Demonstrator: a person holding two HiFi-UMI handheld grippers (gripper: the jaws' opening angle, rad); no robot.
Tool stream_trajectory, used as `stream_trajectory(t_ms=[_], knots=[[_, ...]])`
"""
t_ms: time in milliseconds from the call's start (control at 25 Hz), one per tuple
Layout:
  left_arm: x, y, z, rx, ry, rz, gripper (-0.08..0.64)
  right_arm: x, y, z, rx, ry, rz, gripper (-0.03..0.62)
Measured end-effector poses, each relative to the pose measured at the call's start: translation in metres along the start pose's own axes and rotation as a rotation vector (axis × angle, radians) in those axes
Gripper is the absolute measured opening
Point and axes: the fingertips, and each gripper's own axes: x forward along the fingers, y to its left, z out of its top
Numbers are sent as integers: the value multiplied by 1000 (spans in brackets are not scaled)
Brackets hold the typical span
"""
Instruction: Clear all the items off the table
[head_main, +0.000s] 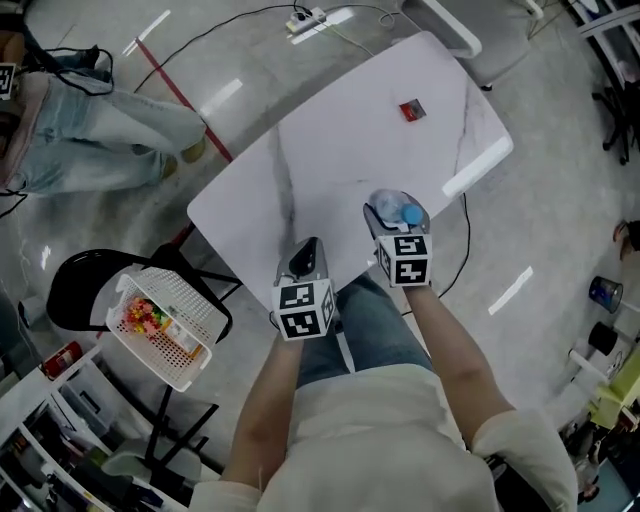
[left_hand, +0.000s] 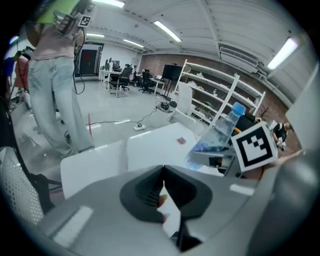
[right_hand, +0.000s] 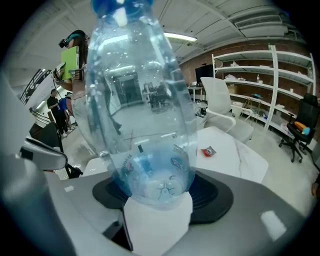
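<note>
My right gripper (head_main: 396, 220) is shut on a clear plastic bottle (head_main: 399, 211) with a blue cap, above the near edge of the white marble table (head_main: 330, 150). In the right gripper view the bottle (right_hand: 140, 110) stands upright between the jaws of that gripper (right_hand: 157, 192) and fills the view. My left gripper (head_main: 305, 256) hovers beside it at the table's near edge. Its jaws (left_hand: 162, 187) are pressed together, with only a tiny greenish and pink speck in the slit that I cannot identify. A small red packet (head_main: 411, 110) lies on the far part of the table.
A white basket (head_main: 165, 325) with colourful items sits on a black chair (head_main: 80, 285) to my left. A person in jeans (head_main: 90, 130) stands beyond the table's left corner. A power strip (head_main: 307, 19) with cables and a white chair (head_main: 470, 40) lie beyond the table.
</note>
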Motion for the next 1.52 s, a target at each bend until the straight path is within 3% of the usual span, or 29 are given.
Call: stream_trajectory(t_ms=[560, 920, 1520], knots=[[-72, 25, 15, -52, -74, 65, 9, -54, 71, 44, -97, -24, 126, 337], [-119, 59, 13, -120, -138, 150, 9, -75, 129, 70, -193, -54, 244, 337], [-193, 119, -21, -250, -208, 282, 9, -101, 233, 72, -343, -46, 408, 337]])
